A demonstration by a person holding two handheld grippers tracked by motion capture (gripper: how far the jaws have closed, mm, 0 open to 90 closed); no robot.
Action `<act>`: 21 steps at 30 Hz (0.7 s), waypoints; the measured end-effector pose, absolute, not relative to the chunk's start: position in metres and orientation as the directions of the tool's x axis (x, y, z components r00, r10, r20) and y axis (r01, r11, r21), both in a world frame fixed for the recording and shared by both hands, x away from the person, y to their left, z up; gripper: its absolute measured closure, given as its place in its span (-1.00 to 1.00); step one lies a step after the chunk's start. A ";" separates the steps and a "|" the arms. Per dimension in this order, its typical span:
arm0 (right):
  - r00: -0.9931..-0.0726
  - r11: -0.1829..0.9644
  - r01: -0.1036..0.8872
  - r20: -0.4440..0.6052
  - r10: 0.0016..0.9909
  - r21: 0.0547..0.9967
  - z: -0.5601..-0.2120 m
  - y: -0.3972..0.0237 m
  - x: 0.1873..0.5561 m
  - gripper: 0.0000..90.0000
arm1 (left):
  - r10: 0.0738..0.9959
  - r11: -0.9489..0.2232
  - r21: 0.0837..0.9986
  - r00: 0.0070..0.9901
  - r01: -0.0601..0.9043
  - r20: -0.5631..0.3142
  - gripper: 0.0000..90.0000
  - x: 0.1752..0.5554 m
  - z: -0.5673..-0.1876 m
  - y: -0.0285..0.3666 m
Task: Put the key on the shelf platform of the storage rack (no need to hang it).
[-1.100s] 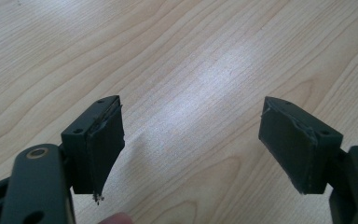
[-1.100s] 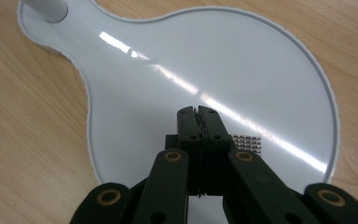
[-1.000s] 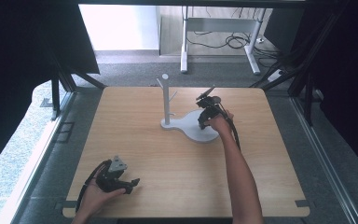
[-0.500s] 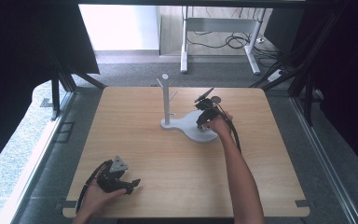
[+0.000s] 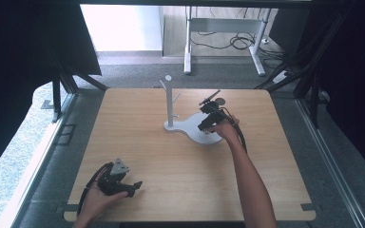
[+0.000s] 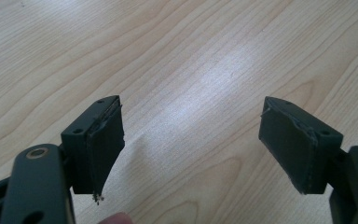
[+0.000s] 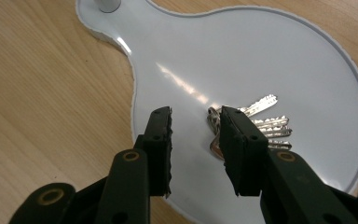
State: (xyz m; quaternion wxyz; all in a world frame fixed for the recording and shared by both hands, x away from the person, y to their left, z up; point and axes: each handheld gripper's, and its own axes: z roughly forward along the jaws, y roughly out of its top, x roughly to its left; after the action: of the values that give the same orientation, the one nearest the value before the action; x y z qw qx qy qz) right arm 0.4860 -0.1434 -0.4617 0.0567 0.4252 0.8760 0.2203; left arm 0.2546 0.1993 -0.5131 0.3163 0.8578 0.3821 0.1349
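Right gripper (image 7: 195, 140) is over the white tray (image 7: 307, 60), jaws part open and just been opening. Nothing sits between them: bare tray shows in the gap. Keys (image 7: 256, 123) lie flat on the tray, bunch just at 3 o'clock of the right jaw, which covers part of it; blades fan toward 2–3 o'clock. Can't tell if that jaw touches the ring.

In the high view the right gripper (image 5: 210, 118) is at the tray's (image 5: 195, 129) 1 o'clock edge, with the peg stand (image 5: 170, 102) rising at the tray's 10 o'clock end.

Left gripper (image 5: 116, 179) is well apart, near the table's (image 5: 171, 166) 7 o'clock corner. Its jaws stand wide, only wood between them (image 6: 191, 140). Holding nothing.
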 end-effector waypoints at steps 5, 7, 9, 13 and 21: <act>-0.642 0.528 0.703 0.107 0.759 0.476 -0.456 -0.156 0.471 0.37 | 0.740 -0.514 0.642 0.672 0.569 -0.003 -0.51 0.254 -0.513 0.198; -0.647 0.522 0.694 0.111 0.754 0.495 -0.455 -0.162 0.463 0.36 | 0.741 -0.512 0.644 0.671 0.569 -0.004 -0.51 0.254 -0.513 0.198; -0.656 0.523 0.684 0.116 0.745 0.508 -0.454 -0.169 0.455 0.34 | 0.740 -0.514 0.644 0.672 0.567 -0.001 -0.51 0.254 -0.513 0.198; -0.663 0.511 0.671 0.127 0.738 0.537 -0.453 -0.183 0.437 0.31 | 0.743 -0.511 0.646 0.669 0.567 0.000 -0.50 0.254 -0.512 0.197; -0.669 0.487 0.641 0.119 0.734 0.593 -0.460 -0.214 0.403 0.31 | 0.741 -0.515 0.644 0.671 0.566 0.003 -0.50 0.254 -0.514 0.195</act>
State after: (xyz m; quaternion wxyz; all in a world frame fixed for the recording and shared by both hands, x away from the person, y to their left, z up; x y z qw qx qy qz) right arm 0.4025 -0.2141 -0.4596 0.0751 0.4001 0.8591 0.3101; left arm 0.2535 0.1948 -0.5138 0.3127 0.8590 0.3804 0.1405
